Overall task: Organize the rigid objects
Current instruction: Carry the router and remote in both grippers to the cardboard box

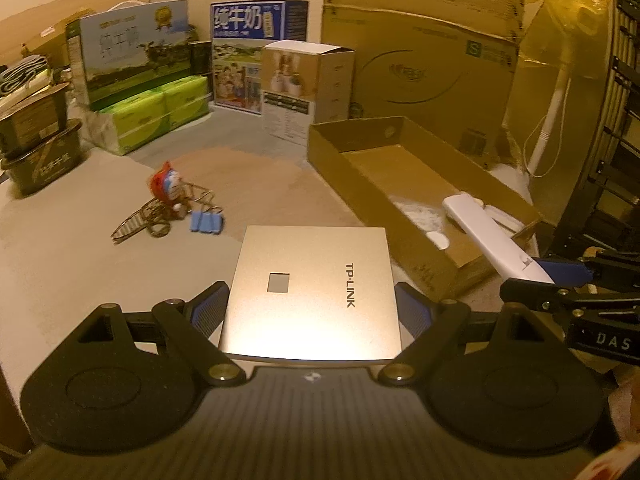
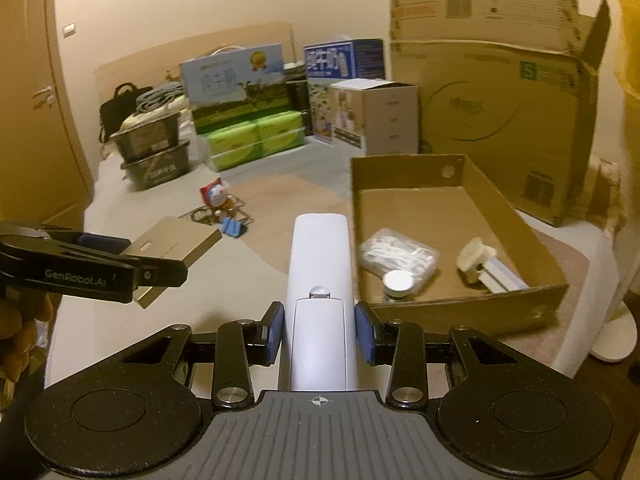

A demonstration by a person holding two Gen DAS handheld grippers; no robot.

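Champagne-gold and matte, the flat square TP-LINK unit (image 1: 310,292) sits between the ribbed blue pads of our left gripper (image 1: 310,304), which clamp it by two opposite edges with the jaws spread wide, since a thin rigid slab is best caught across its width so that it stays level. Our right gripper (image 2: 319,326) is closed on the near end of a long white remote-like handset (image 2: 320,280), a smooth glossy plastic bar with a small clear dome and a panel seam on its back; held by its narrow sides, it points out ahead like a stick. Both pieces appear lifted clear of the pale table (image 1: 60,240), and we judge they are bound for the shallow cardboard tray (image 2: 472,310), open-topped and low-walled, so that things can go in from above. In it already lie a crinkled clear packet of white bits (image 2: 396,254), a small round metal-topped tin (image 2: 398,282) and a cream bracket on a white rail (image 2: 486,264). Left out on the table are a red and blue cartoon figurine (image 1: 168,190) and a blue ridged clip (image 1: 206,222), lying among thin wire loops we cannot make out well.
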